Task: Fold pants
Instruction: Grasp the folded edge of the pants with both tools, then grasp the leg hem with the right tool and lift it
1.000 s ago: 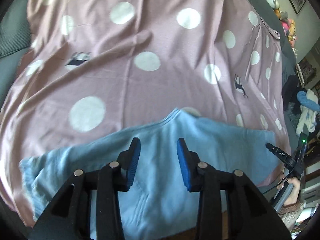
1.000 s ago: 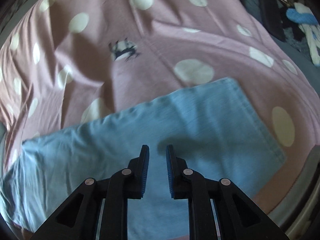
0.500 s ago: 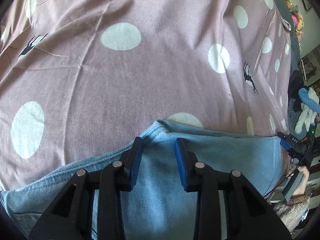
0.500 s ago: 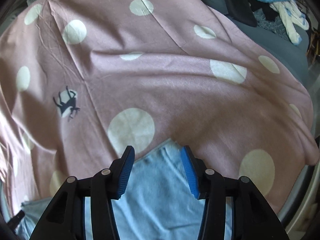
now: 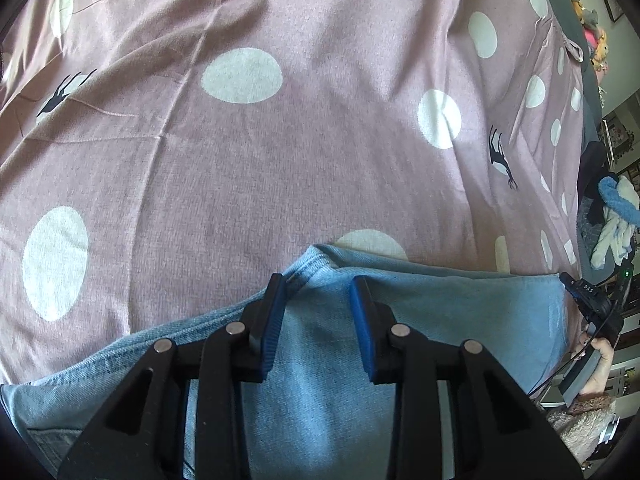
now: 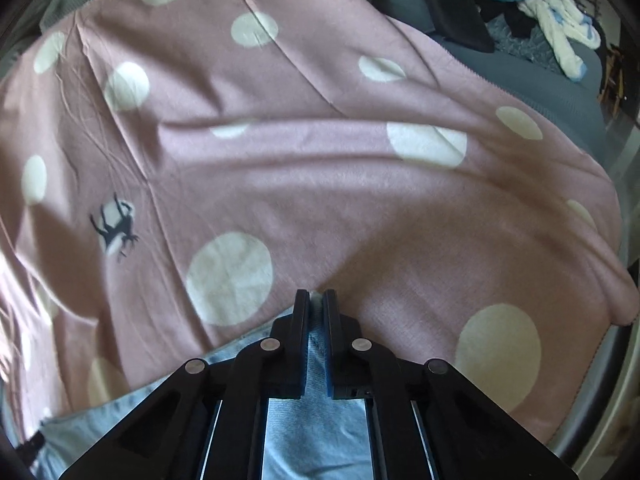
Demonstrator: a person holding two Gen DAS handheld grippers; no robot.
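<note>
Light-blue pants lie on the pink dotted blanket, at its near edge.

The left gripper tilts steeply down, jaws part open astride the pants' raised corner. The right gripper, tilted alike, has just been closing and now pinches another pants corner.

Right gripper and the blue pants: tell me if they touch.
Touching. The right wrist view shows the right gripper closed on a corner of the blue pants.
</note>
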